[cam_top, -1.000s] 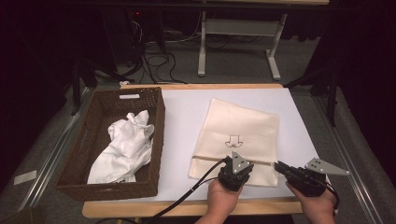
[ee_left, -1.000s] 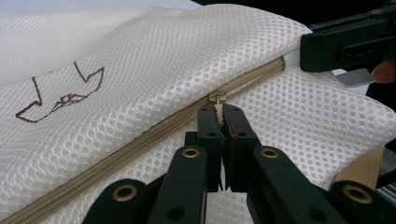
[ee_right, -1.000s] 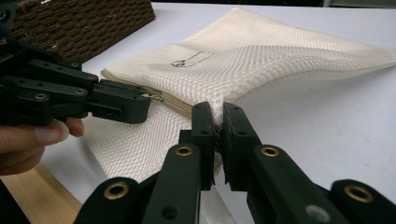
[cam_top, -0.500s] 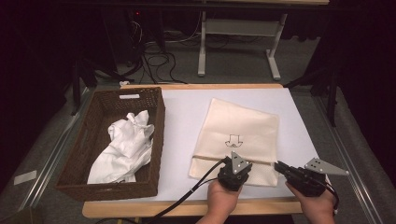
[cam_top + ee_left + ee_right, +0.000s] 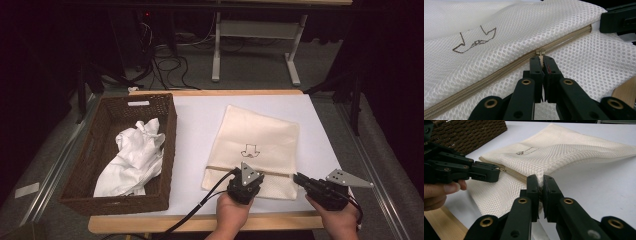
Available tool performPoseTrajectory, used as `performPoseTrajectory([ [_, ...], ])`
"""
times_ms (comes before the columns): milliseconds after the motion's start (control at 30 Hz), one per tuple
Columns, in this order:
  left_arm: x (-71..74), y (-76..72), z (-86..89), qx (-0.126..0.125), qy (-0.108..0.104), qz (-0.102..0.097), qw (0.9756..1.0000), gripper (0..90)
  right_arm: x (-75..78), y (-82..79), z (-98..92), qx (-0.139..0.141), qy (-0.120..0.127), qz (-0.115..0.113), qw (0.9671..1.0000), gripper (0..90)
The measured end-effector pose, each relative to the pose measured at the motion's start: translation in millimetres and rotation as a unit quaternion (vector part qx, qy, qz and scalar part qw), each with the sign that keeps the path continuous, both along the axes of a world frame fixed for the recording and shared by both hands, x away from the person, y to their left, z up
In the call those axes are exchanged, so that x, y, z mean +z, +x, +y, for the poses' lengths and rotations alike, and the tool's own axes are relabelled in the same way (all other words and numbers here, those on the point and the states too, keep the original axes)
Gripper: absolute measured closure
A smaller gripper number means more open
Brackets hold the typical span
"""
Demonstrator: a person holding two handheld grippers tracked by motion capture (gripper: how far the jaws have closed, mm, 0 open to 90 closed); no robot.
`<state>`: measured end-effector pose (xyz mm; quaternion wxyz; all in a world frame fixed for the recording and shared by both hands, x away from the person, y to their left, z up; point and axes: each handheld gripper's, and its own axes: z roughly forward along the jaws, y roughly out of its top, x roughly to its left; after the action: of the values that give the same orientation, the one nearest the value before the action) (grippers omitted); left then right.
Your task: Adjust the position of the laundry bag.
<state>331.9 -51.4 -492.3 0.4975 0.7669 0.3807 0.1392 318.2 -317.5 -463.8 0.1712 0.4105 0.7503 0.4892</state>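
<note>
A cream mesh laundry bag [image 5: 260, 137] with a small drawn logo lies flat on the white table [image 5: 192, 125]. A tan zipper [image 5: 499, 75] runs across it near its front end. My left gripper [image 5: 244, 171] sits at the bag's front edge, and in the left gripper view the left gripper [image 5: 542, 59] is shut on the zipper pull [image 5: 540, 52]. My right gripper [image 5: 296, 177] is at the bag's front right corner. Seen from the right gripper view, the right gripper [image 5: 540, 180] is shut on the mesh edge of the bag [image 5: 564, 147], lifting it slightly.
A dark wicker basket [image 5: 168, 145] stands at the table's left with a crumpled white cloth [image 5: 135, 155] inside. A wooden strip [image 5: 200, 222] edges the table's front. Desk legs and cables lie on the floor beyond the far edge.
</note>
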Motion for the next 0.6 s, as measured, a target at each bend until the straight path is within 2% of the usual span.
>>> performPoseTrajectory([
  [233,-0.2,-1.7,0.6,0.001,0.002,-0.007,1.0,87.4,0.6,-0.3,2.0,0.003,-0.004,-0.002,1.0,86.1],
  [300,-1.4,-0.2,6.3,0.021,0.007,-0.003,0.9998,87.5,1.5,-0.1,0.9,-0.005,-0.006,-0.004,1.0,86.4],
  [333,-2.0,1.0,8.9,0.015,0.0,0.003,0.9999,87.4,1.6,0.0,-1.2,-0.011,-0.004,-0.008,0.9999,86.4],
  [367,-1.7,0.2,8.8,0.016,0.002,0.001,0.9999,87.4,1.1,0.8,-2.9,-0.007,0.003,0.001,1.0,86.3],
  [400,-0.8,-0.8,8.6,0.016,0.009,-0.003,0.9998,87.4,0.1,1.0,-2.6,-0.006,0.001,0.0,1.0,86.3],
  [600,-1.4,0.7,11.5,0.021,0.011,-0.001,0.9997,87.4,1.6,0.7,0.9,-0.004,-0.003,-0.002,1.0,86.3],
])
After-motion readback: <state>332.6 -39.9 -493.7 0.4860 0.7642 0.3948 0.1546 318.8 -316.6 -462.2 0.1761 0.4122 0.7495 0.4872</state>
